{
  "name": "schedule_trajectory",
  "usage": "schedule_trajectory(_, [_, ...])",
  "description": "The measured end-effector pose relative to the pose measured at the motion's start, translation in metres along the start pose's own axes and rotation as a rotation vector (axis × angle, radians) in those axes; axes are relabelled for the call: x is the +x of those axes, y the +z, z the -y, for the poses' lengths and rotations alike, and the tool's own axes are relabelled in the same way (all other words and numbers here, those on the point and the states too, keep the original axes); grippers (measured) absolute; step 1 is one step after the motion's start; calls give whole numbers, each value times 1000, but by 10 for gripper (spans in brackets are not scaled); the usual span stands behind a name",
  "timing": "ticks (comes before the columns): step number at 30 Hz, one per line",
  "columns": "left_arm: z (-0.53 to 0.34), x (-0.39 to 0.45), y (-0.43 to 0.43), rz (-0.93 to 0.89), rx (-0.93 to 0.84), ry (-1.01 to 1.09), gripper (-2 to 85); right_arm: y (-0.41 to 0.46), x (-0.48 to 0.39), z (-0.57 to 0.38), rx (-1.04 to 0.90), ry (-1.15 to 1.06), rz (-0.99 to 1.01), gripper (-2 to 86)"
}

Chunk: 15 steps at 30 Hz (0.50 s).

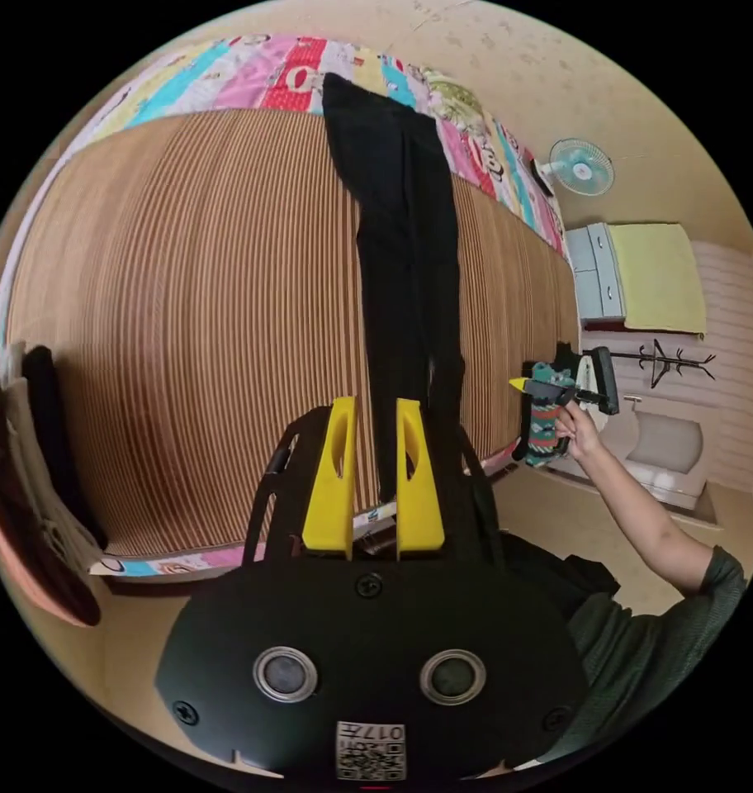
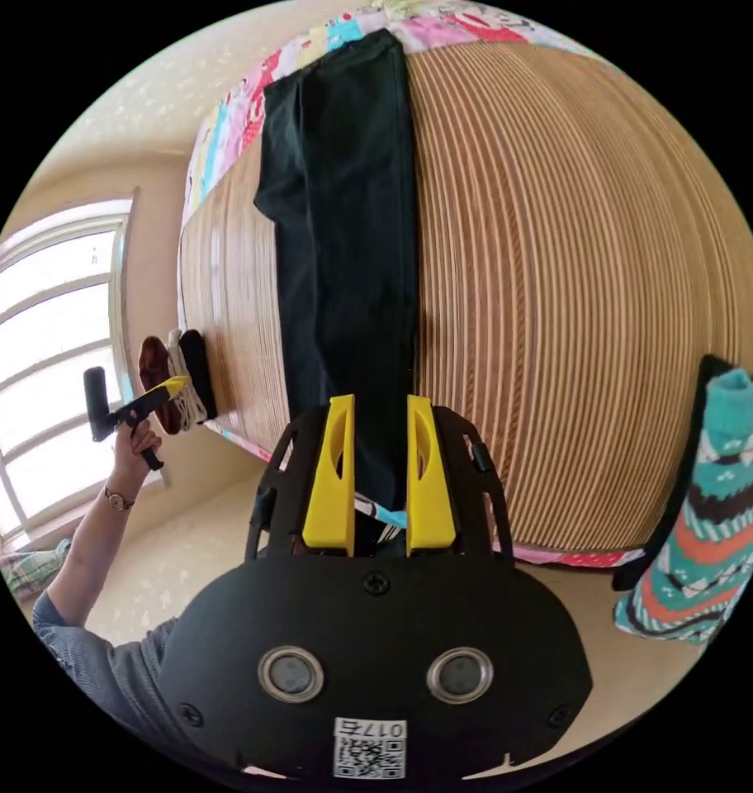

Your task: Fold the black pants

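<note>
In the left gripper view, the left gripper (image 1: 373, 475) hung at the near edge of the bed, its yellow jaws parted a little with a gap between them and gripping nothing. The black pants (image 1: 405, 273) began just beyond the jaw tips and ran straight away from the claw, their long axis pointing across the striped mat (image 1: 187, 314) toward the patterned quilt (image 1: 253, 78) at the far side. Off to the right of the claw, a hand (image 1: 576, 429) held the other gripper beside a patterned sock (image 1: 544, 429).

In the right gripper view, the right gripper (image 2: 378, 475) likewise stood slightly open and empty. The pants lay ahead of it, lengthwise away from the claw, narrow end nearest. To its left, a hand (image 2: 129, 462) raised the other gripper near the window (image 2: 46, 363).
</note>
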<state>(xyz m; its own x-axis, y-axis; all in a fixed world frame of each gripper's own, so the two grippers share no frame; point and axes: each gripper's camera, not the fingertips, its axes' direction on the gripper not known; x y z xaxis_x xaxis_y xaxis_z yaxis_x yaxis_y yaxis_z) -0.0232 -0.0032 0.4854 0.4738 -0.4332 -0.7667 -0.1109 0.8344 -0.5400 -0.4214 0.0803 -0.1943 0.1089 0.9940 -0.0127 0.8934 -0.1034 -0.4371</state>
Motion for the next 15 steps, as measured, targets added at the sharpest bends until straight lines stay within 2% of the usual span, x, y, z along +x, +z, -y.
schedule_trajectory(2, [-12, -11, 38, -38, -73, -4, 98, 31, 34, -17, -76, 76, -4, 109])
schedule_trajectory(5, [-20, -16, 74, 19, -121, 37, 100, 36, 70, -31, -99, 218, 3, 111])
schedule_trajectory(9, [-10, -27, 98, 108, -220, 57, 109, 12, 90, -30, -74, 211, -29, 103])
schedule_trajectory(13, [-19, -36, 78, 253, -194, -4, 42, -20, 118, -23, -130, 181, -1, 50])
schedule_trajectory(15, [-27, -36, 72, 163, -262, 26, 9, -29, 131, -24, -172, 156, 75, 39])
